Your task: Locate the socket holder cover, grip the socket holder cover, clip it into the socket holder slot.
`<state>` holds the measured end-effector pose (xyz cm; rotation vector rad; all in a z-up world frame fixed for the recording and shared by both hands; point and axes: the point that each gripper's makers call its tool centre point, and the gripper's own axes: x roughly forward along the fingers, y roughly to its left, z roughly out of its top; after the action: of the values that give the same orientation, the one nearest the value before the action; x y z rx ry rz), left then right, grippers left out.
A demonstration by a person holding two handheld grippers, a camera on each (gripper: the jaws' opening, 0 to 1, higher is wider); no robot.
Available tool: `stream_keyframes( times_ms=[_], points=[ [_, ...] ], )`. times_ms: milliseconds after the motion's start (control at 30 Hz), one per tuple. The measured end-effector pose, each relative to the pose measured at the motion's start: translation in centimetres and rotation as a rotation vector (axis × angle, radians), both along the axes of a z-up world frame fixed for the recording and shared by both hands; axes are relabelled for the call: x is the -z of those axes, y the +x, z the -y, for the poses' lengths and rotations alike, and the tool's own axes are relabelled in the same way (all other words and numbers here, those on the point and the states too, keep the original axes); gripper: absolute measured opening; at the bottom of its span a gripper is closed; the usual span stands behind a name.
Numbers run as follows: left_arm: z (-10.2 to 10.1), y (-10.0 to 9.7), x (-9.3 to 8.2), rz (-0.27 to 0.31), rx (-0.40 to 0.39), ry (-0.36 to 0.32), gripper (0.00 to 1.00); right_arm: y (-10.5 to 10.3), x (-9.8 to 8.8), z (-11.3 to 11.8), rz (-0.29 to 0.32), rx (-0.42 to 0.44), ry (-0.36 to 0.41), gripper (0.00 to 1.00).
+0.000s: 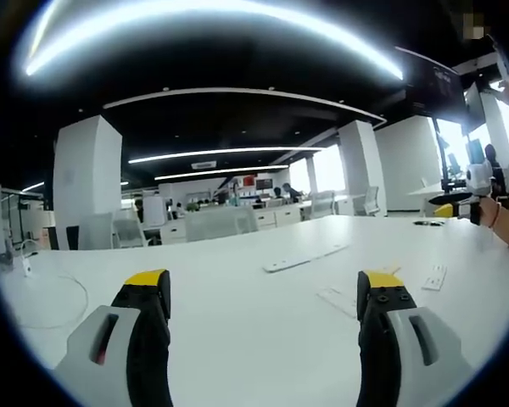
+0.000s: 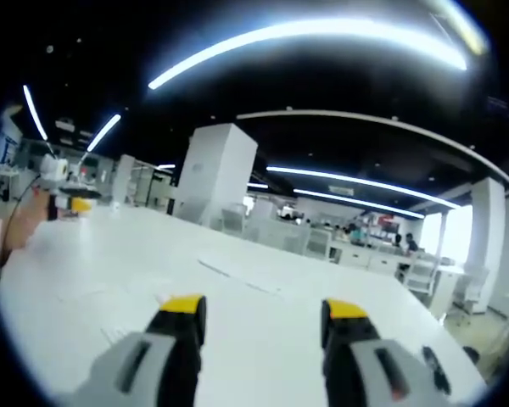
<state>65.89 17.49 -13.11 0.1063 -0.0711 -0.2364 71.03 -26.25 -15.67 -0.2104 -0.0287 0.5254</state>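
Step in hand: locating the cover. Left gripper (image 1: 263,292) and right gripper (image 2: 263,309) hover over the white table (image 1: 237,339), jaws apart, nothing held. Ahead of the left jaws lie a long white strip (image 1: 305,257), probably the socket holder, a flat pale piece (image 1: 339,298), possibly the cover, and a small socket block (image 1: 434,276). Next move: descend onto the cover. Surroundings: open office, ceiling light strips

both views ride low over the white counter (image 1: 237,305), facing out level across an open office. each catches the other gripper at its edge; they share the counter.
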Motion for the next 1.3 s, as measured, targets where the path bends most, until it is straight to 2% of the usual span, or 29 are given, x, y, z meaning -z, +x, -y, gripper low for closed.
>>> stream_keyframes(
  times_ms=[200,367,533,867,1033,1300],
  points=[
    [-0.3,-0.2,-0.3,0.013,-0.01,0.0,0.89,-0.3,0.1,-0.8,-0.003,-0.034,0.007,0.56],
    [-0.5,-0.3,-0.7,0.028,-0.01,-0.009,0.89,-0.9,-0.9,-1.8,0.02,-0.091,-0.004,0.56],
    [-1.1,-0.1,-0.5,0.015,-0.023,-0.019,0.89,-0.9,-1.8,-2.6,0.018,-0.134,0.007,0.56],
    [-1.3,0.0,-0.1,0.002,-0.026,-0.029,0.89,-0.4,-3.2,-2.9,0.015,-0.153,0.017,0.57],
    [-1.5,0.1,0.2,-0.01,-0.023,-0.057,0.89,0.0,-2.9,-3.0,0.001,-0.158,0.002,0.57],
    [-1.8,0.0,0.2,-0.008,-0.033,-0.05,0.88,0.4,-2.8,-3.0,-0.009,-0.164,0.023,0.57]
  ],
)
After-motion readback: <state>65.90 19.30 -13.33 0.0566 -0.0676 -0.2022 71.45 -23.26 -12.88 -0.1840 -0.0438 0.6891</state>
